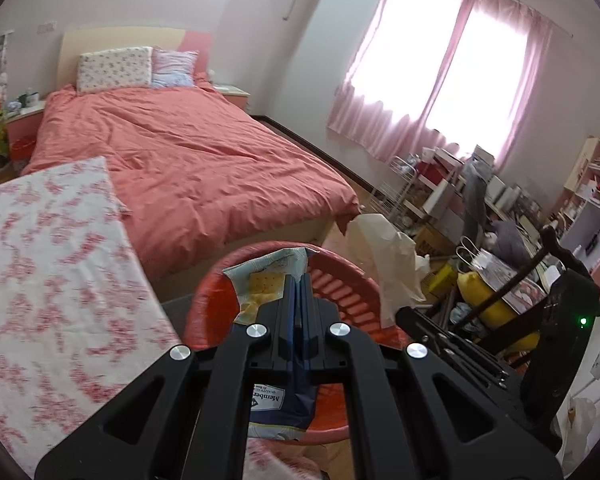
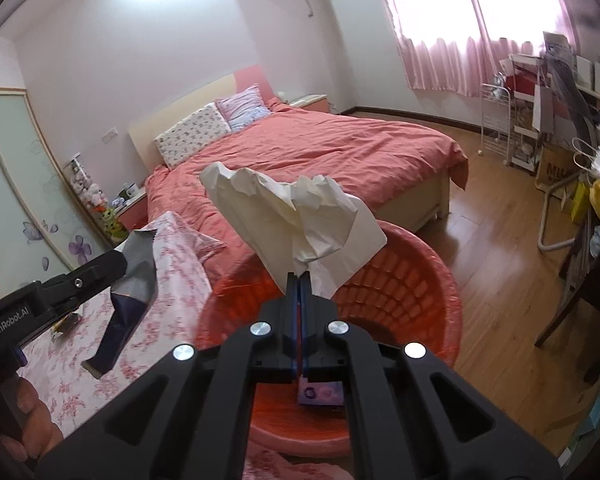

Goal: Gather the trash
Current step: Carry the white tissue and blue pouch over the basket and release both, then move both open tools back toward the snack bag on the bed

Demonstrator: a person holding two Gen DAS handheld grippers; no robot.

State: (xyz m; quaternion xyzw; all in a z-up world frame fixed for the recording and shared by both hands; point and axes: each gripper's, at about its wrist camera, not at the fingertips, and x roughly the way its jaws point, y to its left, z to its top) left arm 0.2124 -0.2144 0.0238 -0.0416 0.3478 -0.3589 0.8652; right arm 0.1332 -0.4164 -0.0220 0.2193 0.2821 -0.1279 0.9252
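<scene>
Tissue (image 2: pixel 296 216) pinched in right tool (image 2: pixel 299 276)

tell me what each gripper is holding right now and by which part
Left gripper pinches a cracker wrapper at its torn-open top edge. Right gripper pinches a crumpled tissue by its bottom end.

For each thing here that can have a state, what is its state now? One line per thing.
Left gripper: shut on the snack wrapper.
Right gripper: shut on the tissue.
Snack wrapper: torn open, held above the red basket.
Tissue: crumpled, held above the basket.
Red basket: nearly empty, one small packet inside.
Curtains: drawn.
Bed: made.
</scene>
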